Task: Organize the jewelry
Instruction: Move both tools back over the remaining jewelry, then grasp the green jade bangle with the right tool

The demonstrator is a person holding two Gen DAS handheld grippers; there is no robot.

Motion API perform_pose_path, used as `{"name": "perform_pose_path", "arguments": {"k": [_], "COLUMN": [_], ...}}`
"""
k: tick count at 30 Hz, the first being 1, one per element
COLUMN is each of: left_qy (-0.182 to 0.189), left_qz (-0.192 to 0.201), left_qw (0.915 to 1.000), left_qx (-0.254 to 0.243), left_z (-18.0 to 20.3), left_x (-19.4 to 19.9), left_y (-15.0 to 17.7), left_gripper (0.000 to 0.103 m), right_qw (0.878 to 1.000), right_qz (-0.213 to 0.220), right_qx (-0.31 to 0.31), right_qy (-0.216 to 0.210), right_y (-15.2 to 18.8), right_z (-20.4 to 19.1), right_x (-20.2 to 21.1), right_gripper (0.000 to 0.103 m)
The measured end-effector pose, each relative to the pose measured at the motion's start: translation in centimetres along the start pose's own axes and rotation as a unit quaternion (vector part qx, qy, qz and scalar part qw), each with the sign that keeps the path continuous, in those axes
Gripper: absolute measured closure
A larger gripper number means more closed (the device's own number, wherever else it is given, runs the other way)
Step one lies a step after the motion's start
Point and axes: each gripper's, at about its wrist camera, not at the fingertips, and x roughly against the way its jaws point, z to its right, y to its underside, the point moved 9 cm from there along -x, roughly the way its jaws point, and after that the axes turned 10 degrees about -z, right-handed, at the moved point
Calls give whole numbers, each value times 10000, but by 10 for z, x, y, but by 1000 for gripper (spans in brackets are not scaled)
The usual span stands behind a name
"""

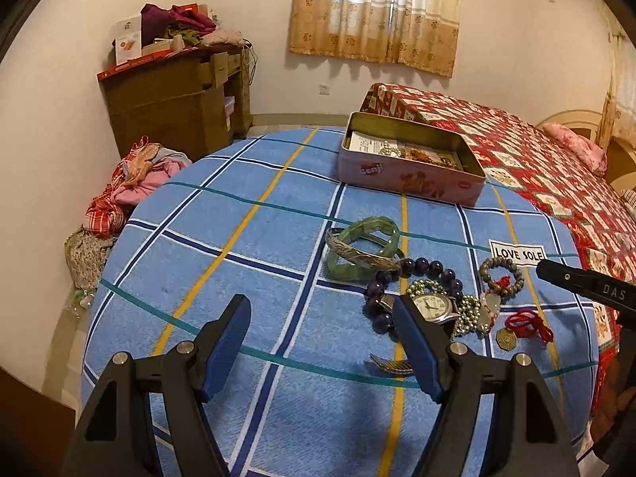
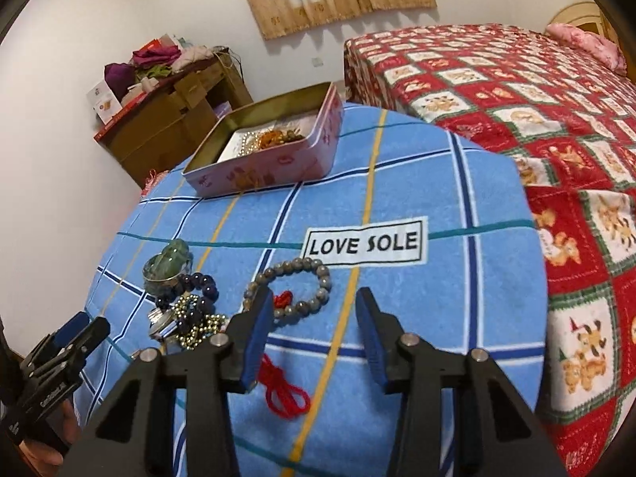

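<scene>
- Left wrist view: blue checked cloth (image 1: 246,238) covers a rounded surface that falls away at the left and near edges; a wide bare stretch of it lies ahead of the left gripper (image 1: 322,328), out to the pink tin (image 1: 409,175) near the far edge.
- Left gripper's jaws stand wide apart with nothing between them.
- Jewelry sits in a cluster to the right of that gripper: a green bangle (image 1: 359,250) with a silver bangle (image 1: 357,252) leaning on it, purple beads (image 1: 417,270), and a wristwatch (image 1: 431,306) just beyond the right fingertip.
- Right gripper's tip (image 1: 556,272) enters at the right edge, near a red cord (image 1: 528,322).
- Right wrist view: cloth ends at the right against a red patterned bedspread (image 2: 556,127); bare cloth lies ahead up to the "LOVE SOLE" label (image 2: 363,243).
- Right gripper (image 2: 314,304) is partly open, gripping nothing.
- Grey bead bracelet (image 2: 318,278) lies just beyond its left finger (image 2: 258,318), which covers part of the ring; the red cord lies on the cloth beside that finger's base.
- Tin, open, holds a tangle of beads.
</scene>
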Motion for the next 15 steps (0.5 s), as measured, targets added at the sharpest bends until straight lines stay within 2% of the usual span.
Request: {"name": "perform_pose_path", "arguments": {"k": [2, 5, 10, 13, 15], "left_qy": [3, -38, -152, -198, -196], "left_qz": [31, 36, 67, 110, 158], "left_qw": [10000, 9999, 9991, 9982, 9975], "left_qx": [49, 126, 379, 549, 661], "left_z": [-5, -12, -37, -51, -60], "left_x": [0, -2, 0, 5, 9], "left_y": [-1, -3, -4, -4, -5], "left_gripper": [29, 29, 29, 29, 29], "right_qw": [9998, 9979, 9848, 9758, 9688], "right_qz": [57, 146, -87, -260, -437], "right_qx": [63, 488, 1350, 1850, 2165], "right_qy": [-179, -404, -1086, -1134, -1120], "right_y": [-4, -9, -8, -8, -5], "right_z": [-10, -42, -118, -154, -175], "right_x": [3, 7, -10, -31, -48], "right_gripper": [57, 57, 58, 58, 63]}}
